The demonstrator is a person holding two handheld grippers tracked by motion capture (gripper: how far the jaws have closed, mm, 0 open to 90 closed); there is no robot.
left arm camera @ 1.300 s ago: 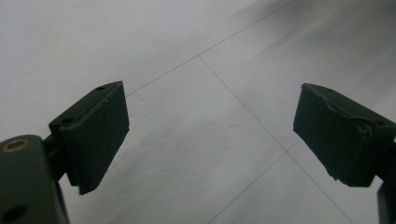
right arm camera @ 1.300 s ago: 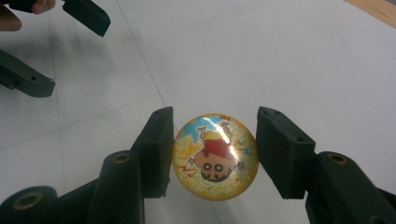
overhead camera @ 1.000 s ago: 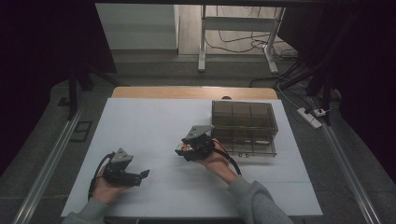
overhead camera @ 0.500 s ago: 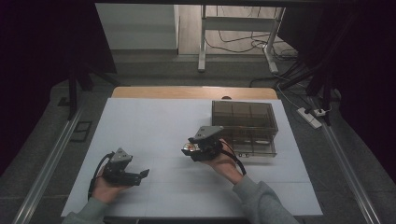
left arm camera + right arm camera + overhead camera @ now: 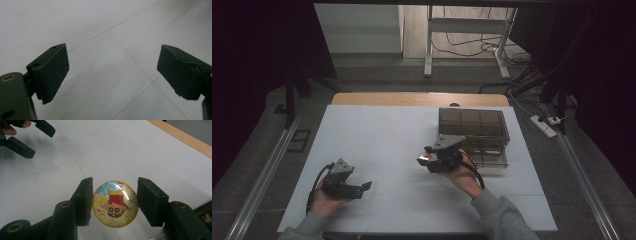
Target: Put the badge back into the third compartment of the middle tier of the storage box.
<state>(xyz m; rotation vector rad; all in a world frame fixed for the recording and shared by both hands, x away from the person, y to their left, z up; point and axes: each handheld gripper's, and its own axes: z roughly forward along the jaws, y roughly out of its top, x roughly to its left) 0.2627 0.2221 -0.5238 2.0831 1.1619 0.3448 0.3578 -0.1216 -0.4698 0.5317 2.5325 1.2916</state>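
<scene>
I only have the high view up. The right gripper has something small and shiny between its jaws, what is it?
Observer: A round yellow glitter badge with a cartoon child printed on it, seen in the right gripper view.
Operator: Is it really gripped?
Observer: Yes. The right gripper has one jaw against each side of the badge's edge, and the badge hangs above the white table.
Operator: And the left gripper, anything in it?
Observer: No. In the left gripper view the left gripper has its jaws wide apart, with bare table surface between them.
Operator: Which way does the badge face?
Observer: Its printed face points at the right gripper's camera, and the figure appears upside down there.
</scene>
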